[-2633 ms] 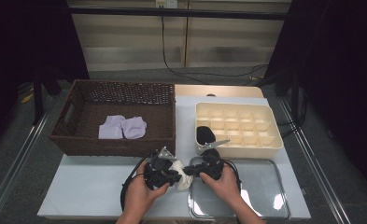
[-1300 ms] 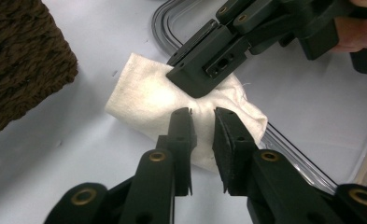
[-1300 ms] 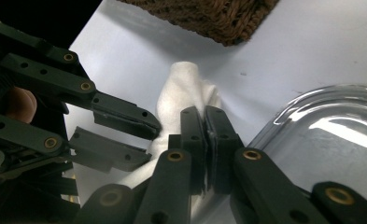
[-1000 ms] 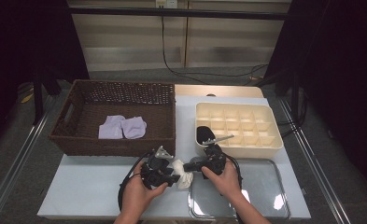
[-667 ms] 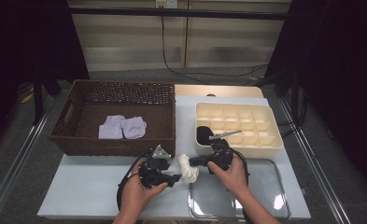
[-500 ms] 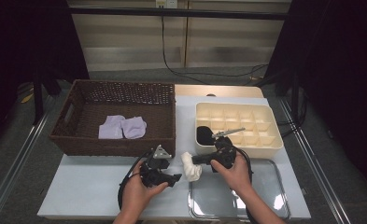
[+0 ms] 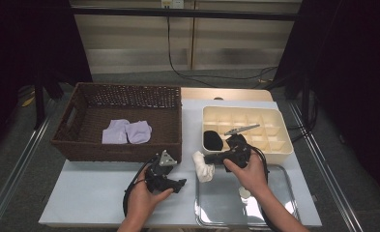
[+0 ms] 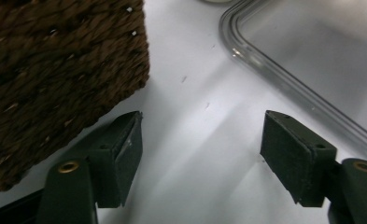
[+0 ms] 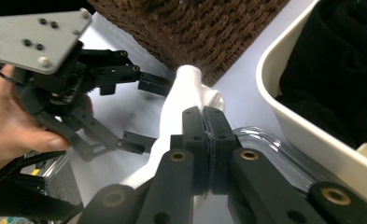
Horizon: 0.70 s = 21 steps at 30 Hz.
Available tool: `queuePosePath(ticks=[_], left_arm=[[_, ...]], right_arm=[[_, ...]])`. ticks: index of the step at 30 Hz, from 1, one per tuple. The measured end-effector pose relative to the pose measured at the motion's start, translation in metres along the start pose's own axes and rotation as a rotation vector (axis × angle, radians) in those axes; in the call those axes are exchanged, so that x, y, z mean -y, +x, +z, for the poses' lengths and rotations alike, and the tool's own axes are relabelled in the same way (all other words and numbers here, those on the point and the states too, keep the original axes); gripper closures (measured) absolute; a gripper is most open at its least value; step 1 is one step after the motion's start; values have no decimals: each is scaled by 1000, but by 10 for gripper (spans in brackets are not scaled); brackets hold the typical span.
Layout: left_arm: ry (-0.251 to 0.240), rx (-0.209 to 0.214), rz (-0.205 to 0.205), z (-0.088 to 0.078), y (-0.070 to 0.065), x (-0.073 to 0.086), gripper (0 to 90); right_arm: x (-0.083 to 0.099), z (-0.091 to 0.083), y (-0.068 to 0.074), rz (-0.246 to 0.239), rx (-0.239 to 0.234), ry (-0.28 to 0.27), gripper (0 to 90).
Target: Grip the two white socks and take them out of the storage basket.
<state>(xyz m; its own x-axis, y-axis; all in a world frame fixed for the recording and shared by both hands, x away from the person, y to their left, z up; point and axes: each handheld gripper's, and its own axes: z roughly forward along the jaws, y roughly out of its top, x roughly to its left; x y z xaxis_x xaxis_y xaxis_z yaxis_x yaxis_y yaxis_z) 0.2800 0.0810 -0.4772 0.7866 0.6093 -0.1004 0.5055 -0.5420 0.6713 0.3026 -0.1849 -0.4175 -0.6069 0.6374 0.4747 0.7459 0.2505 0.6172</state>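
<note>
Counting one white sock [image 7: 203,166], two tongs.

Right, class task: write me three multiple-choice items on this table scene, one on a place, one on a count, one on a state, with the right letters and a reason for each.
1. Where does the black bundle lie?
A. in the cream divided box
B. in the wicker basket
C. on the clear tray

2. How many pale lilac bundles lie in the wicker basket?
A. none
B. two
C. five

3. What is the right gripper doing?
A. standing wide open over the tray
B. shut on the white sock
C. lying loose in the basket

Answers:
1 A, the dark bundle fills a near-left compartment of the box.
2 B, the high view shows two side by side on the basket floor.
3 B, in the right gripper view the jaws meet on the white fabric, clear of the table.
</note>
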Motion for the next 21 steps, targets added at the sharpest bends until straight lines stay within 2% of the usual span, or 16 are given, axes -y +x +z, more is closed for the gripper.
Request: queuePosePath(ticks=[1,2,3,7,15,21], left_arm=[[-14,2,5,1,0,1,278],[-3,-4,26,0,1,1,275],[-9,-8,24,1,0,2,274],[-6,-27,69,2,-4,4,256],[-59,-15,82,2,-2,10,246],[-72,-11,81,2,-2,13,240]], right_arm=[[-1,-1,1,-6,6,0,885],[-3,-3,2,-11,6,2,885],[-5,-4,3,-16,8,5,885],[-10,-10,3,-25,23,7,884],[-19,-26,2,-33,52,1,884],[-29,-41,2,-37,83,-12,884]])
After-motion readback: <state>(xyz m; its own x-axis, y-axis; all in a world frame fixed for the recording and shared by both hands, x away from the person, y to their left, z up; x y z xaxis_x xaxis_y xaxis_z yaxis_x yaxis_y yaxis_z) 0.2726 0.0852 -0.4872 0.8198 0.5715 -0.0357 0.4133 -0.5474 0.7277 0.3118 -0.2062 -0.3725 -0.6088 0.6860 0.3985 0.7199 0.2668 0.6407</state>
